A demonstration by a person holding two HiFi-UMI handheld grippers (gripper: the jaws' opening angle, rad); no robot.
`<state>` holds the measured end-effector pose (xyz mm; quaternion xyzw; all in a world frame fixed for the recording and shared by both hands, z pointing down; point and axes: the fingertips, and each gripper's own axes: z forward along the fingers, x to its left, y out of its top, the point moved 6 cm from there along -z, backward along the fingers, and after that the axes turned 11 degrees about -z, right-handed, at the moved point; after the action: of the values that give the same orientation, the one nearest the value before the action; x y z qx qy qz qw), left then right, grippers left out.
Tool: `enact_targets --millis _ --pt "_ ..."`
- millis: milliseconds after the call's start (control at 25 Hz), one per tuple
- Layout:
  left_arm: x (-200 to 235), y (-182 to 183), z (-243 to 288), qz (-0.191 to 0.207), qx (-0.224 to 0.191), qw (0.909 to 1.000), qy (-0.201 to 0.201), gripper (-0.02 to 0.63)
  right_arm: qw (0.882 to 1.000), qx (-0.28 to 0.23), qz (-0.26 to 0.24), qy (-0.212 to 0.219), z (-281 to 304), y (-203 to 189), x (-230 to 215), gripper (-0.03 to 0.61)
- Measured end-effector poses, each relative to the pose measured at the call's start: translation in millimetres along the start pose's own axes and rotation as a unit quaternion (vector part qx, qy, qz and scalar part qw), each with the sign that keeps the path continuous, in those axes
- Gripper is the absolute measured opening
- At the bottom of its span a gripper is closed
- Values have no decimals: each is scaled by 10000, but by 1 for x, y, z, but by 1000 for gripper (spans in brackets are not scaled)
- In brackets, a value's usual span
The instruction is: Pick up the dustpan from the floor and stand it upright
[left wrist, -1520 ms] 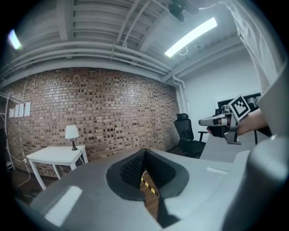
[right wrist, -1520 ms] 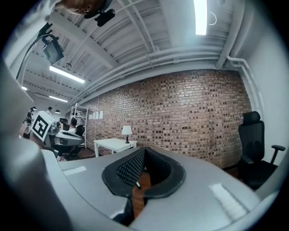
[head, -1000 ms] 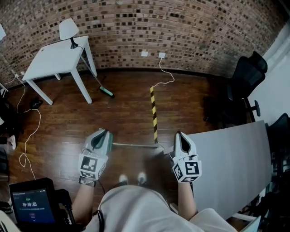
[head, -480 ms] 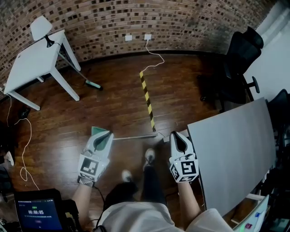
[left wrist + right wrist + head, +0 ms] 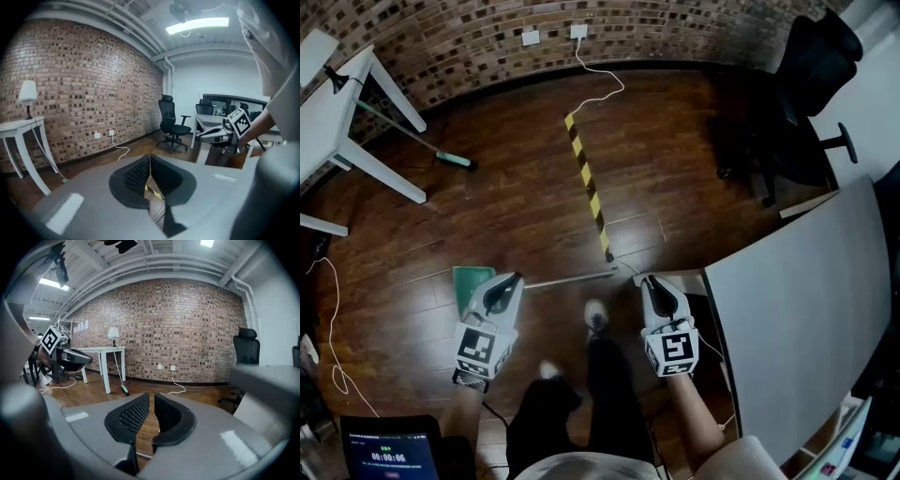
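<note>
The dustpan lies flat on the wooden floor in the head view, its green pan [image 5: 469, 280] at the left. Its thin grey handle [image 5: 572, 277] runs right toward the end of the striped tape. My left gripper [image 5: 515, 278] hovers over the pan's right edge, and its jaws meet at the tips [image 5: 150, 157] with nothing in them. My right gripper [image 5: 644, 280] is just right of the handle's end. Its jaws [image 5: 151, 394] are opening, with a narrow gap and nothing between them. Neither gripper touches the dustpan.
A grey desk top [image 5: 797, 319] stands close on the right, with a black office chair [image 5: 797, 103] behind it. A yellow-black tape strip [image 5: 586, 187] crosses the floor. A white table [image 5: 337, 103] and a broom [image 5: 455, 159] are at the far left. The person's feet [image 5: 595, 319] are between the grippers.
Both grippers have dropped toward the floor and the head view has sunk with them. The green pan now shows beside the left gripper. The right jaws have parted slightly.
</note>
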<state>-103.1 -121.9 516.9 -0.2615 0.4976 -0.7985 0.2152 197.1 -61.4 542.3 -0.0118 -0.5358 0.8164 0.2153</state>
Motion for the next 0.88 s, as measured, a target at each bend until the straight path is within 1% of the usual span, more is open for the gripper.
enact_targets --millis 160,360,440,520,600,720,800,880 --pt "26 -80 68 -29 143 9999 -13 2 9998 213 -6 -27 67 -107 0 38" --pt "47 -166 132 -50 214 9998 -22 2 9991 405 118 -36 122 -212 12 55" --pt "54 -201 153 80 224 9997 -75 2 9987 487 164 -46 139 -256 20 64" --pt "60 -231 171 380 254 9989 -116 2 9981 588 160 -72 154 -296 25 74" --pt "67 -260 186 555 273 9980 -114 2 9975 690 127 -110 168 -335 31 84" --pt "81 -299 207 475 264 9985 -51 2 9962 866 7 -104 191 -391 40 92" --pt "93 -324 221 484 225 9986 3 2 9951 985 -59 -13 209 -422 45 100" --pt "101 -346 232 474 198 9987 42 2 9945 1040 6 103 225 -454 49 117"
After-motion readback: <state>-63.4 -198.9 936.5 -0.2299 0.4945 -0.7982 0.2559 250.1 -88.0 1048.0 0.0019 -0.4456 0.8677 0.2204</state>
